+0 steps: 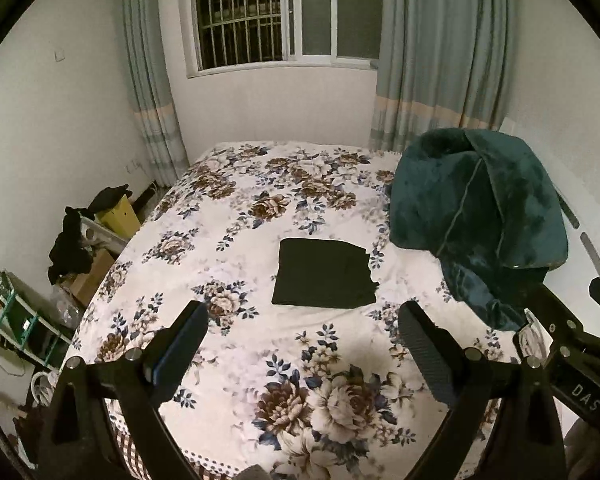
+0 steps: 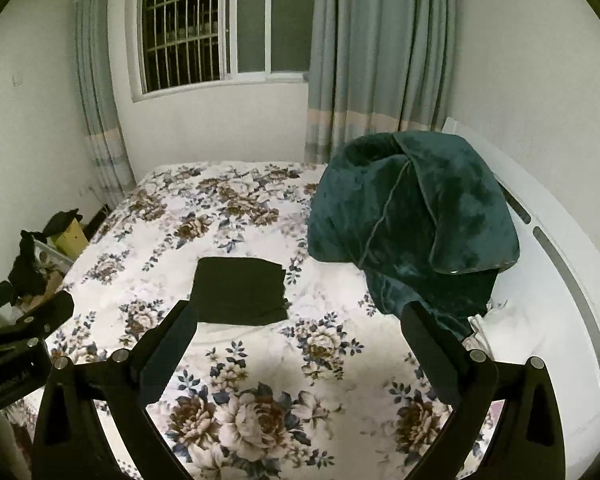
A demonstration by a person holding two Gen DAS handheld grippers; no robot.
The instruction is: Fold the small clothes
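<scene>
Lying flat on the floral bedspread (image 1: 228, 360), folded black garment (image 1: 324, 274), left tool (image 1: 302, 322) and right tool (image 2: 298, 320) both spread apart, empty

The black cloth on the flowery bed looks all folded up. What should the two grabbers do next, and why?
Probably nothing more to the black cloth: it lies flat as a neat rectangle on the bed. The left gripper and right gripper are both open, empty and held back from it, so I'd guess they go fetch another garment.
</scene>
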